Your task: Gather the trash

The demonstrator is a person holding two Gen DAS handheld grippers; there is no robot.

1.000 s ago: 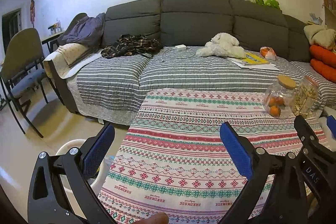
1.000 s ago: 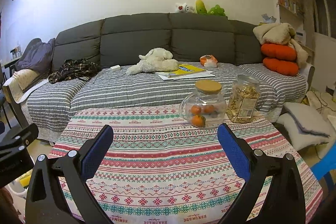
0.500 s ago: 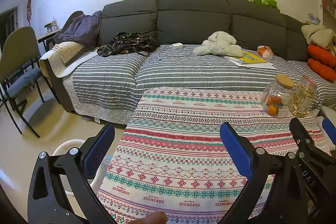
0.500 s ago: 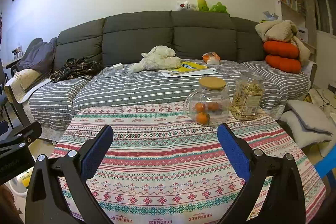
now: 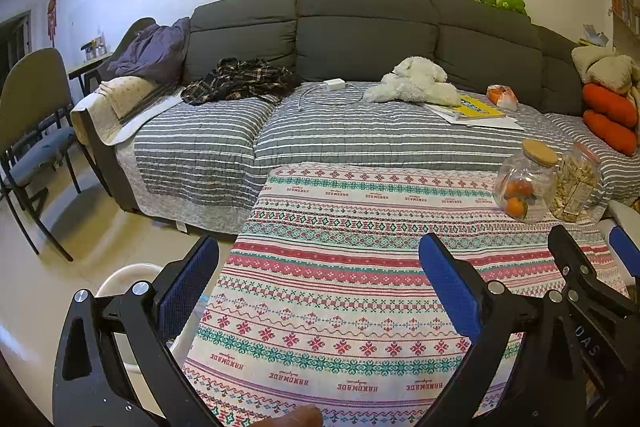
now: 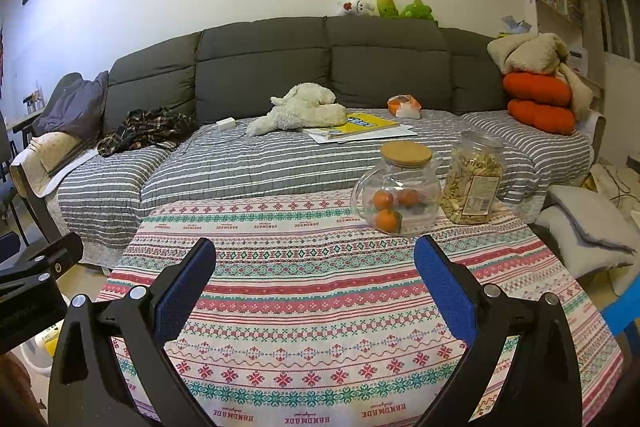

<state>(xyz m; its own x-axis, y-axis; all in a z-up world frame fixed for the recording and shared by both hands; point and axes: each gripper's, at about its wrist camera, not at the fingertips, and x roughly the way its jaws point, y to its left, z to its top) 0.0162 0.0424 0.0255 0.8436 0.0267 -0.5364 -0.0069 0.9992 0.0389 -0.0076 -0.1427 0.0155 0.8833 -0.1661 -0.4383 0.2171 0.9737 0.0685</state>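
My left gripper (image 5: pixel 316 267) is open and empty, held above the near left part of a table with a patterned cloth (image 5: pixel 360 267). My right gripper (image 6: pixel 314 267) is open and empty above the same table (image 6: pixel 320 287). A white bin (image 5: pixel 128 275) stands on the floor at the table's left edge, partly hidden behind my left finger; its rim also shows in the right wrist view (image 6: pixel 36 351). An orange-and-white bag (image 6: pixel 404 106) lies on the sofa, also seen in the left wrist view (image 5: pixel 502 95). The right gripper's body shows in the left wrist view (image 5: pixel 580 291).
A glass jar with oranges (image 6: pixel 396 189) and a snack jar (image 6: pixel 474 179) stand at the table's far right. The grey sofa (image 6: pixel 280 155) holds a plush toy (image 6: pixel 300 109), books (image 6: pixel 360 125), plaid clothes (image 6: pixel 148 131) and a charger. Chairs (image 5: pixel 28 131) stand left.
Both views have drifted slightly: the sofa and jars sit a little differently in frame. Both grippers stay open and empty.
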